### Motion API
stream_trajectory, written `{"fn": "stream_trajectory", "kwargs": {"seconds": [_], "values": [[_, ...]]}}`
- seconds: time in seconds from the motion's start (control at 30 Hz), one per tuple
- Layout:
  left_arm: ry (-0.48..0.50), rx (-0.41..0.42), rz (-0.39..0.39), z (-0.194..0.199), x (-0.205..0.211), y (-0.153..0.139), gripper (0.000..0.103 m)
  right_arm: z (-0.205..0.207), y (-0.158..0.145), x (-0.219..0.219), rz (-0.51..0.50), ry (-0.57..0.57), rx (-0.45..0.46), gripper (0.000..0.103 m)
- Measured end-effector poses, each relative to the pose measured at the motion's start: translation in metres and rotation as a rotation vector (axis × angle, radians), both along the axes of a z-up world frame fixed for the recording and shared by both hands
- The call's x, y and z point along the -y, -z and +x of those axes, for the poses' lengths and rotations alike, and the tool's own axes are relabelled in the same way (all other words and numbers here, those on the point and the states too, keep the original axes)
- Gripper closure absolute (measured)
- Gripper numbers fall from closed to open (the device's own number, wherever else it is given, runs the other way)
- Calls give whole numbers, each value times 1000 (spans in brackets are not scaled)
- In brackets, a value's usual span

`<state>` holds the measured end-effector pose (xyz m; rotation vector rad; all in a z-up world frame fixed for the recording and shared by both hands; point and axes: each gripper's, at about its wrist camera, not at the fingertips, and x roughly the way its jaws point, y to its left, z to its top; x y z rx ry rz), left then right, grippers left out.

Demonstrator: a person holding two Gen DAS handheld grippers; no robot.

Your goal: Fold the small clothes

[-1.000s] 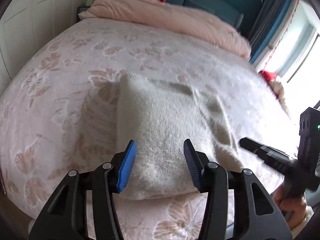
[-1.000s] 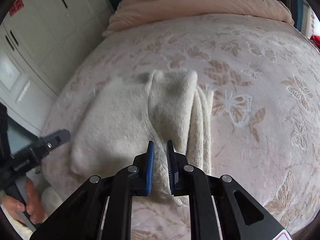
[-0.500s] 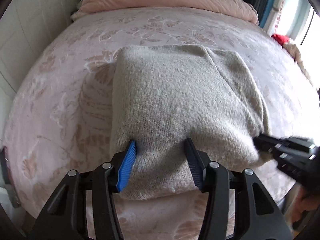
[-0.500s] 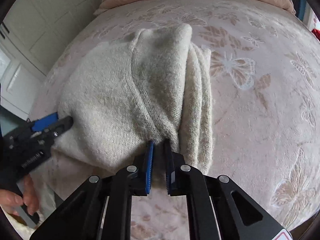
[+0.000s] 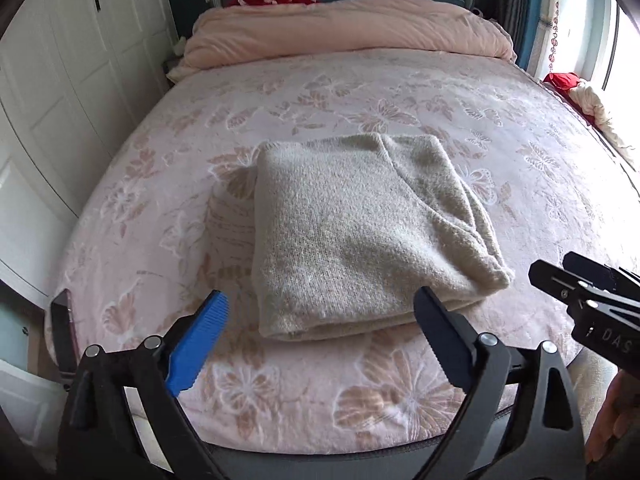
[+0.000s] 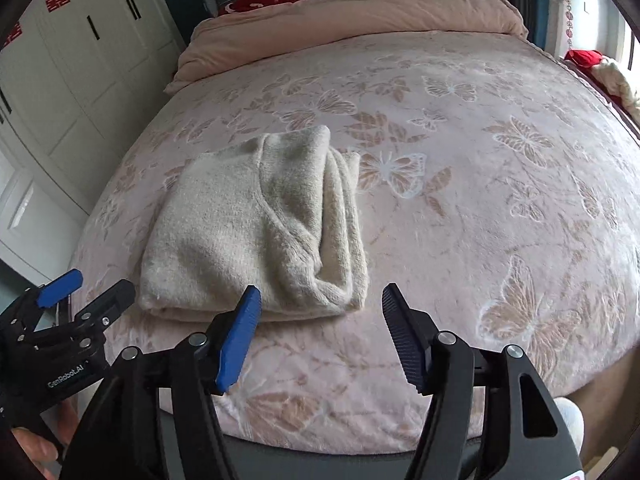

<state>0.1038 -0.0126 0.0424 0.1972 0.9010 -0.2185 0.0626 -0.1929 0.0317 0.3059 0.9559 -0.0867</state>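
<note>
A cream fuzzy knit sweater (image 5: 360, 232) lies folded into a thick rectangle on the pink floral bed; it also shows in the right wrist view (image 6: 256, 232). My left gripper (image 5: 320, 308) is open and empty, pulled back just short of the sweater's near edge. My right gripper (image 6: 320, 300) is open and empty, just short of the sweater's near right corner. The right gripper's fingers (image 5: 568, 280) show at the right of the left wrist view. The left gripper (image 6: 88, 288) shows at the lower left of the right wrist view.
The bed cover (image 5: 400, 392) is pink with butterflies. A rolled pink duvet (image 5: 352, 28) lies at the head. White wardrobe doors (image 5: 60, 80) stand to the left. A phone (image 5: 64, 320) lies at the bed's near left edge. Red and white cloth (image 5: 584, 96) lies at the right.
Both grippers have pulled back from the sweater. The right gripper, shut on the sweater's edge before, has opened and let it go. The left gripper has opened wider.
</note>
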Motion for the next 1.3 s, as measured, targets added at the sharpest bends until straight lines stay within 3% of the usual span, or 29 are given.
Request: {"fn": "stream_trajectory", "kwargs": {"seconds": [0.3, 0.53, 0.77, 0.93, 1.3], "values": [[-10, 49, 43, -35, 2, -1, 9, -31, 10, -14, -57, 24, 8, 27], [-42, 96, -40, -66, -9, 2, 9, -60, 11, -34, -105, 45, 38, 23], [-102, 94, -52, -86, -19, 19, 8, -82, 28, -50, -156, 47, 34, 22], [-105, 128, 7, -100, -17, 28, 7, -89, 27, -60, -200, 46, 58, 22], [-130, 114, 9, -105, -18, 32, 7, -89, 33, -60, -184, 70, 42, 22]]}}
